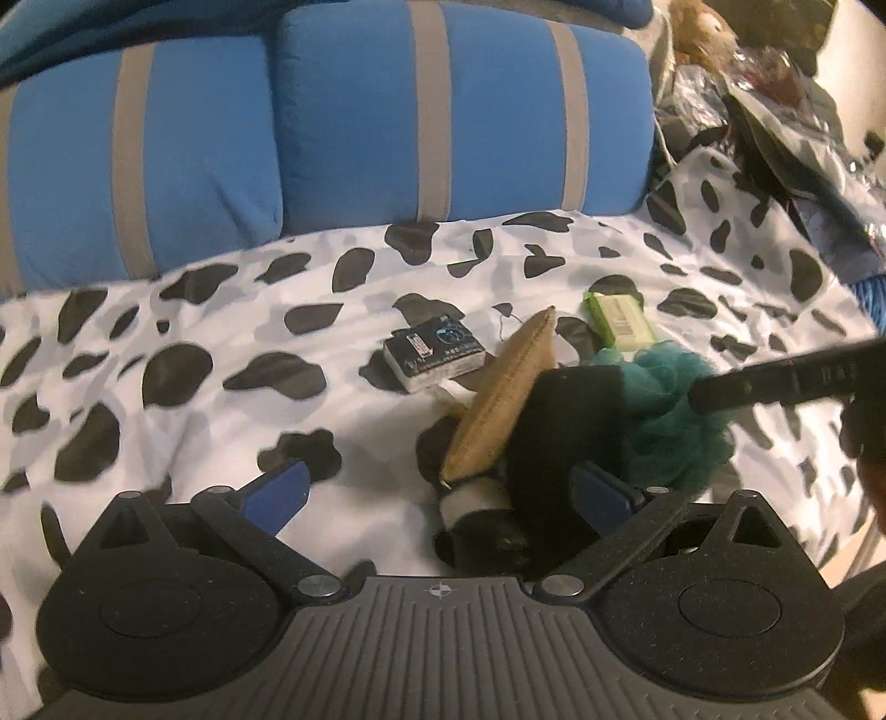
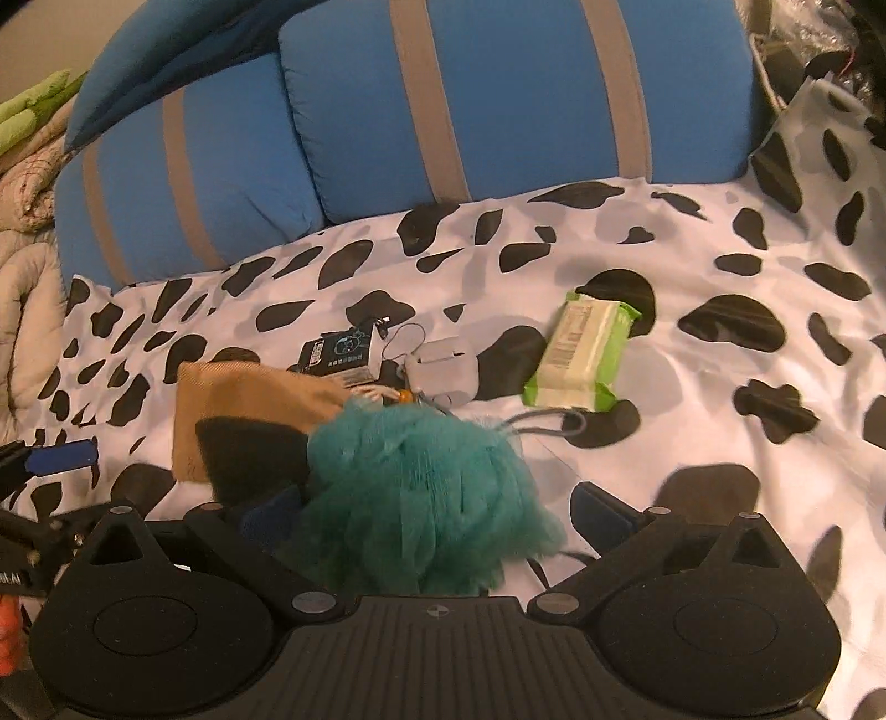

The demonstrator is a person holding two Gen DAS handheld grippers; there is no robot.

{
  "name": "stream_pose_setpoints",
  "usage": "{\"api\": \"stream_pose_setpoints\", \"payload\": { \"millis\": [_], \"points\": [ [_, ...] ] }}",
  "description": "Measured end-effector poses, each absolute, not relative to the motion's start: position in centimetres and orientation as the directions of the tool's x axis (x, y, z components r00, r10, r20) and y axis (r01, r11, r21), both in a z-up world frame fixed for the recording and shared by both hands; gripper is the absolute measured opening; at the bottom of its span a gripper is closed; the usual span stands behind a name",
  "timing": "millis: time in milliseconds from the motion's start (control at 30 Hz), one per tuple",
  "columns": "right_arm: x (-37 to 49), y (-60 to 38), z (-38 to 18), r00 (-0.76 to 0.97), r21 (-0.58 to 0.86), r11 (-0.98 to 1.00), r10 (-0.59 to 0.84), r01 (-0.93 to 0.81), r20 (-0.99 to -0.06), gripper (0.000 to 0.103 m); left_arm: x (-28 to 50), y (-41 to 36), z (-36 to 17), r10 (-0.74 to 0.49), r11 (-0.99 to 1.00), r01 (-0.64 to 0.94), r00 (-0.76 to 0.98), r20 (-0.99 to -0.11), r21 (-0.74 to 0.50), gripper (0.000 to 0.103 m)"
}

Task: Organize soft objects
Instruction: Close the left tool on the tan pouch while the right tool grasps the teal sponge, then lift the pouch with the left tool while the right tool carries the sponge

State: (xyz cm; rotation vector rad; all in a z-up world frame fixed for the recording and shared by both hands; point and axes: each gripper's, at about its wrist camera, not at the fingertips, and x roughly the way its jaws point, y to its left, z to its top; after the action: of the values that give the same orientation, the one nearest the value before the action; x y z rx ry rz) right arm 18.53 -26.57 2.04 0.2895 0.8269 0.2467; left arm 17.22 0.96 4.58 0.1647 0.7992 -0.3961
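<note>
A teal mesh bath pouf (image 2: 421, 493) lies on the cow-print bed sheet (image 2: 692, 266), between the wide-apart fingers of my right gripper (image 2: 437, 515), which is open. Left of it lie a black fuzzy cloth (image 2: 249, 448) and a tan pouch (image 2: 243, 393). In the left wrist view my left gripper (image 1: 437, 493) is open, with the black cloth (image 1: 565, 421), the tan pouch (image 1: 504, 399) and a black-and-white soft item (image 1: 482, 515) near its right finger. The pouf (image 1: 675, 410) lies beyond them.
A black tissue pack (image 2: 340, 357), a grey earbud case with a cord (image 2: 443, 371) and a green wipes pack (image 2: 581, 354) lie on the sheet. Blue striped pillows (image 2: 470, 111) line the back. Clutter and a plush toy (image 1: 703, 27) sit at the far right.
</note>
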Motion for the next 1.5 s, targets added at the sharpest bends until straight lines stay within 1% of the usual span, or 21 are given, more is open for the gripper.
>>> {"api": "stream_pose_setpoints", "payload": {
  "millis": [67,100,133,233,300,367,433,500,533,700,733,767,800,833,867,933,967,1133,1333,1500],
  "points": [
    [19.7,-26.2,1.7,0.639,0.351,0.930,0.334,-0.106,-0.693,0.103,17.8,0.9,4.2,-0.281,0.904,0.427,0.622,-0.731,0.015,0.101],
    [20.2,-26.1,1.5,0.631,0.352,0.930,0.339,-0.110,-0.698,0.103,18.1,0.9,4.0,-0.284,0.898,0.439,0.617,-0.733,0.021,0.096],
    [20.7,-25.9,1.2,0.622,0.350,0.930,0.340,-0.113,-0.705,0.103,18.5,0.8,3.7,-0.283,0.893,0.449,0.611,-0.739,0.030,0.085],
    [21.9,-25.6,0.3,0.593,0.349,0.930,0.347,-0.116,-0.726,0.102,19.4,0.5,3.1,-0.270,0.884,0.465,0.601,-0.752,0.054,0.084],
    [22.5,-25.6,-0.3,0.570,0.371,0.922,0.367,-0.114,-0.735,0.102,19.8,0.2,2.9,-0.285,0.871,0.487,0.597,-0.750,0.057,0.082],
    [23.0,-25.6,-0.9,0.550,0.392,0.914,0.382,-0.105,-0.742,0.098,20.2,-0.2,2.7,-0.296,0.860,0.506,0.597,-0.746,0.063,0.079],
    [23.5,-25.6,-1.6,0.522,0.413,0.905,0.403,-0.102,-0.752,0.098,20.7,-0.6,2.4,-0.297,0.852,0.519,0.593,-0.749,0.072,0.078],
    [23.7,-25.4,-2.0,0.501,0.428,0.898,0.419,-0.103,-0.758,0.097,21.2,-1.1,2.0,-0.298,0.845,0.529,0.590,-0.751,0.081,0.073],
    [23.9,-25.3,-2.2,0.491,0.435,0.895,0.426,-0.102,-0.760,0.097,21.4,-1.3,1.9,-0.300,0.843,0.532,0.588,-0.751,0.080,0.067],
    [24.3,-25.0,-3.1,0.445,0.459,0.882,0.454,-0.104,-0.772,0.096,22.6,-1.7,1.3,-0.336,0.837,0.546,0.553,-0.762,0.027,0.056],
    [24.3,-24.9,-3.3,0.434,0.464,0.879,0.461,-0.106,-0.774,0.093,22.7,-1.8,1.2,-0.346,0.833,0.553,0.541,-0.766,0.014,0.053],
    [24.2,-24.7,-3.2,0.429,0.462,0.880,0.461,-0.110,-0.777,0.089,22.8,-1.9,1.1,-0.353,0.829,0.559,0.532,-0.770,0.005,0.045],
    [24.1,-24.7,-3.1,0.431,0.455,0.883,0.457,-0.117,-0.778,0.087,22.9,-2.0,1.0,-0.359,0.825,0.565,0.522,-0.774,-0.002,0.040],
    [23.9,-24.5,-2.9,0.433,0.447,0.885,0.456,-0.128,-0.777,0.081,22.9,-2.1,0.8,-0.362,0.823,0.567,0.511,-0.780,-0.010,0.031],
    [23.7,-24.6,-2.6,0.435,0.446,0.885,0.457,-0.135,-0.776,0.077,23.0,-2.1,0.7,-0.361,0.825,0.565,0.505,-0.784,-0.016,0.019],
    [23.3,-24.8,-2.3,0.444,0.447,0.885,0.455,-0.130,-0.772,0.071,22.9,-2.1,0.8,-0.361,0.830,0.557,0.504,-0.785,-0.024,0.011],
    [23.1,-25.0,-2.1,0.449,0.448,0.885,0.454,-0.126,-0.770,0.068,22.9,-2.1,1.0,-0.360,0.834,0.552,0.514,-0.778,-0.021,0.006],
    [22.1,-26.2,-0.3,0.525,0.423,0.902,0.404,-0.091,-0.749,0.064,22.6,-1.6,2.3,-0.346,0.859,0.513,0.575,-0.742,-0.004,0.005],
    [20.8,-27.3,2.6,0.647,0.341,0.936,0.310,-0.081,-0.696,0.063,21.8,-0.9,4.5,-0.343,0.883,0.468,0.653,-0.675,0.004,0.004],
    [20.0,-27.8,4.0,0.718,0.280,0.957,0.246,-0.073,-0.652,0.063,21.0,-0.2,6.3,-0.330,0.908,0.419,0.715,-0.616,0.000,0.004]
  ]
}}
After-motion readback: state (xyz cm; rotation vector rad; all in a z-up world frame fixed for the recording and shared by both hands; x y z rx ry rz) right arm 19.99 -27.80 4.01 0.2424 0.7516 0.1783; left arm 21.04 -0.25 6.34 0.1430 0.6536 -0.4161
